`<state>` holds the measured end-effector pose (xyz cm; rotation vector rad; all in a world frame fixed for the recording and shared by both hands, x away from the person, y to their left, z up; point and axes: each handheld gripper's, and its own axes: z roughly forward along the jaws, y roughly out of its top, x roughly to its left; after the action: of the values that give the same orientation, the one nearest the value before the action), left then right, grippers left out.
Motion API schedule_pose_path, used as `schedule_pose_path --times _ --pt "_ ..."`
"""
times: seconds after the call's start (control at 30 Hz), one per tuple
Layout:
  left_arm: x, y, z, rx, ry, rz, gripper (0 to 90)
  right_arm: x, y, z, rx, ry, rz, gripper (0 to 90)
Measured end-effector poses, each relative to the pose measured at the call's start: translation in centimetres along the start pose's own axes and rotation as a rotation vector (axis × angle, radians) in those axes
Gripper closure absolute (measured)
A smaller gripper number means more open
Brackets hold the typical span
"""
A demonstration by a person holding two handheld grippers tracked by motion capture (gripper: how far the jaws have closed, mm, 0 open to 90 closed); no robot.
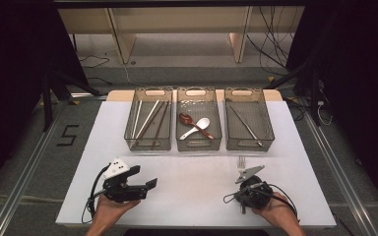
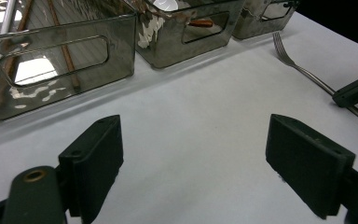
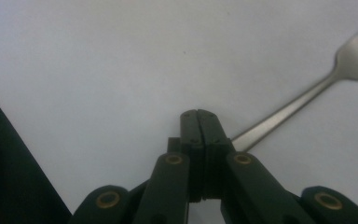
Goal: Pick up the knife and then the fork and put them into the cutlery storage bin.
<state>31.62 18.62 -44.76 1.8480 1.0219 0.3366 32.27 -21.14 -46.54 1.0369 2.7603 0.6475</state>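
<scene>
Near the front edge of the white counter, the person's right gripper has its fingers pressed flat together, tip against tip. A metal fork lies on the counter with its tines pointing toward the three bins at the back. In the right gripper view its handle runs in behind the closed fingers from the upper right, and I cannot tell from here whether the fingers actually pinch the handle or merely sit over it. In the left gripper view the fork rests flat on the white surface, and the dark tip of the right gripper meets its handle at the picture's right edge.

The left gripper is held low over the counter at the front left, well apart from the fork, with its fingers spread wide and nothing but bare counter between them.

Along the back of the counter stand three clear smoky bins side by side. The left bin holds several chopsticks, light ones and dark ones. The middle bin holds a white spoon crossed with a reddish-brown spoon. The right bin holds a slim metal utensil lying at a slant, too thin to name from here.
</scene>
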Motion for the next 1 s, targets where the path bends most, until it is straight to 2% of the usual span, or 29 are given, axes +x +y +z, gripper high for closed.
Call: schedule_pose_path --times 0.13,0.57,0.73,0.8,0.9,1.0 --pt "0.0 0.0 0.0 0.001 0.0 -0.002 18.6 -0.7 -0.9 -0.6 0.013 -0.012 0.02 90.0" --pt "0.0 0.0 0.1 0.004 0.001 0.0 18.6 -3.4 -3.2 -2.2 0.054 -0.111 0.096 90.0" --pt "0.0 0.0 0.2 0.005 0.001 -0.001 18.5 -3.9 -3.3 -2.5 0.063 -0.119 0.107 90.0" --pt "0.0 0.0 0.2 0.004 0.001 0.0 18.6 -3.9 -3.1 -2.8 0.045 -0.106 0.104 90.0" --pt "0.0 0.0 0.2 0.005 0.0 -0.001 18.6 -4.0 -2.3 -3.5 0.013 -0.11 0.109 84.2" --pt "0.0 0.0 0.2 0.003 0.001 0.001 18.5 -4.4 -1.6 -3.7 0.017 -0.116 0.115 70.9"
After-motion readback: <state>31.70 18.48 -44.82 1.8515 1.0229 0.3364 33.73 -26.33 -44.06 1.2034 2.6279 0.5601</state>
